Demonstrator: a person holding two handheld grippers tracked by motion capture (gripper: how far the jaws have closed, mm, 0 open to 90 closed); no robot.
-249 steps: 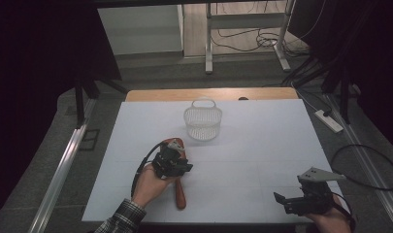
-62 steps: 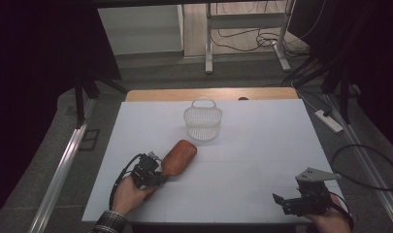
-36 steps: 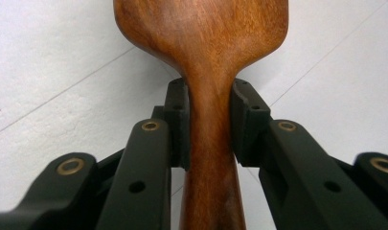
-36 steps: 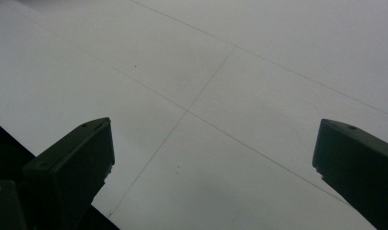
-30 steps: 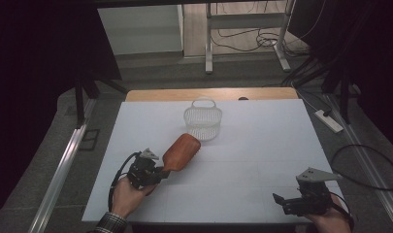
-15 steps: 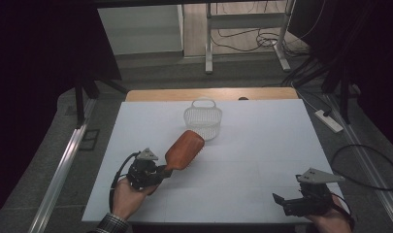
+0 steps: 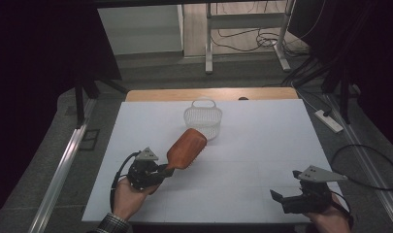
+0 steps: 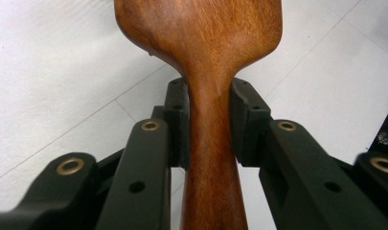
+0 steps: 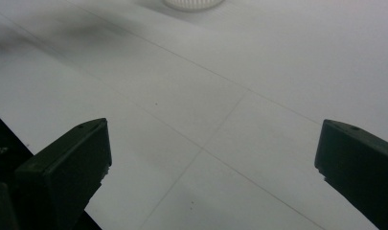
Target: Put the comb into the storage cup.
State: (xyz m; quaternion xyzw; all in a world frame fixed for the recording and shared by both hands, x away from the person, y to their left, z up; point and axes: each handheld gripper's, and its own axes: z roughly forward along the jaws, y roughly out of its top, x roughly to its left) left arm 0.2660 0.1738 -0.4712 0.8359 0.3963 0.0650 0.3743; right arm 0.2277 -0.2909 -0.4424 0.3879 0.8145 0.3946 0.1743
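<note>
A brown wooden hairbrush [image 7: 186, 149] is lifted above the white table [image 7: 262, 141], its head pointing toward a white mesh basket [image 7: 203, 118] at the back middle. My left gripper [image 7: 161, 172] is shut on the brush's handle [image 8: 210, 143], with a black pad pressed against each side of it. The brush head [image 8: 201, 28] rises past the top of the left gripper view. My right gripper [image 7: 279, 199] rests near the table's front right corner, open, with bare table between its wide-spread jaws. The basket's base [image 9: 191, 4] peeks in at the top of the right gripper view.
A wooden strip [image 7: 213, 93] runs along the table's far edge. A white power strip [image 7: 329, 121] and cables lie on the floor to the right. Metal rails [image 7: 58, 174] flank the table's left side.
My left gripper took hold of the hairbrush by its handle, lifted it, and has been carrying it up and toward the basket. The right gripper has stayed put.
</note>
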